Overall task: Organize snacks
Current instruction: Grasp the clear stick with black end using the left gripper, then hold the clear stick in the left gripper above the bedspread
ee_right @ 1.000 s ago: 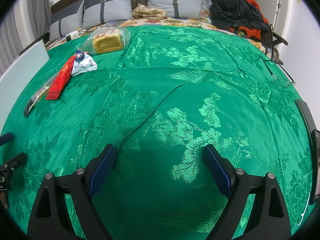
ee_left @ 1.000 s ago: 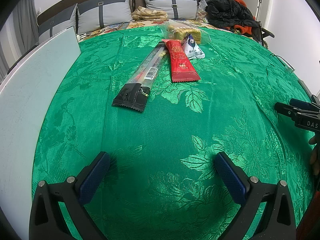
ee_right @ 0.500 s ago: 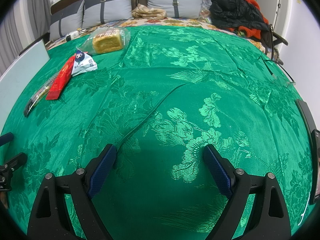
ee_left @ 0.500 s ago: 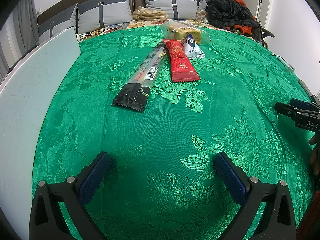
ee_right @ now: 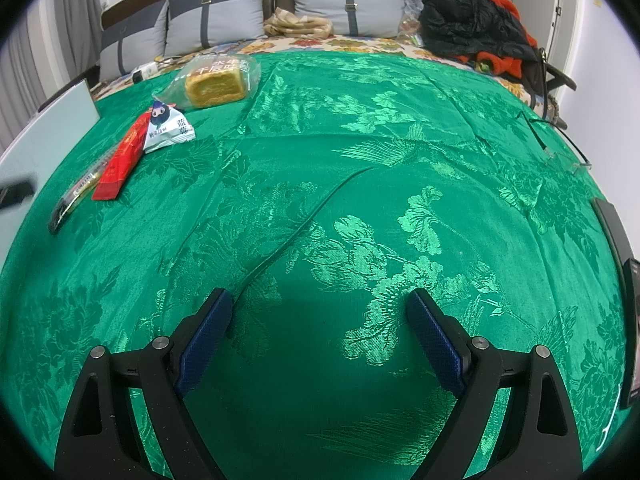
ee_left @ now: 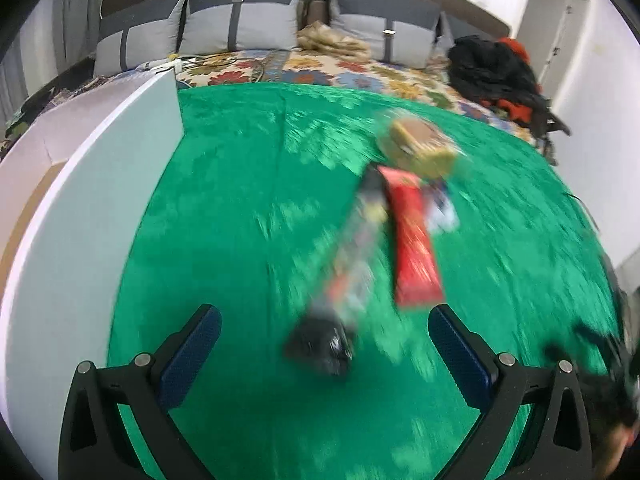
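Several snacks lie in a row on the green cloth: a long clear stick pack with a black end point(ee_left: 344, 272) point(ee_right: 76, 192), a red pack point(ee_left: 414, 236) point(ee_right: 120, 160), a small white triangular pack point(ee_left: 442, 210) point(ee_right: 168, 128) and a bagged yellow cake point(ee_left: 420, 148) point(ee_right: 216, 84). My left gripper point(ee_left: 324, 344) is open and empty, hovering just short of the stick pack's black end; that view is motion-blurred. My right gripper point(ee_right: 320, 320) is open and empty over bare cloth, far right of the snacks.
A white box point(ee_left: 100, 208) point(ee_right: 44, 136) stands along the left edge of the cloth. Grey pillows point(ee_right: 216, 20), a folded blanket and dark and orange clothes point(ee_right: 476, 28) lie at the back. A dark device point(ee_right: 628, 264) lies at the right edge.
My left gripper has moved forward and risen towards the snacks, which now sit much nearer its fingers. The right gripper has not moved.
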